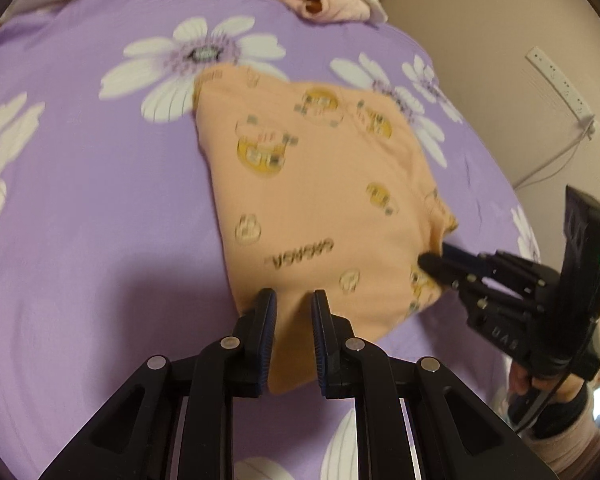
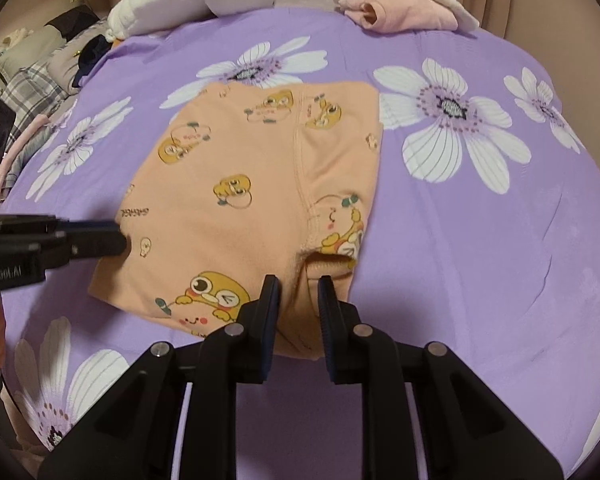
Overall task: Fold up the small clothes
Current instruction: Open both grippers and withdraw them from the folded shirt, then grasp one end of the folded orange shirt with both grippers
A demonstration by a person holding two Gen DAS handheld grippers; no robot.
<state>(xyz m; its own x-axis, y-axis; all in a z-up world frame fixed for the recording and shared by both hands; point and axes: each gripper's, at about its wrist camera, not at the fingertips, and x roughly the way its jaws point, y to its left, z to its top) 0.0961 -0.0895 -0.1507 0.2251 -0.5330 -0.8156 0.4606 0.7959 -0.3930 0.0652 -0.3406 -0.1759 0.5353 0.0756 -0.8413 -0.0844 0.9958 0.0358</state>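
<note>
The orange printed shorts lie flat in the middle of the purple flowered bedsheet, and both claws sit at the near edge: the left gripper and the right gripper each have their jaws narrowed with a fold of orange cloth between them, so each looks to be pinching the hem, though the left view is blurred. This reads as the start of a fold, and the next move likely calls for lifting both corners together and carrying them evenly toward the far edge.
</note>
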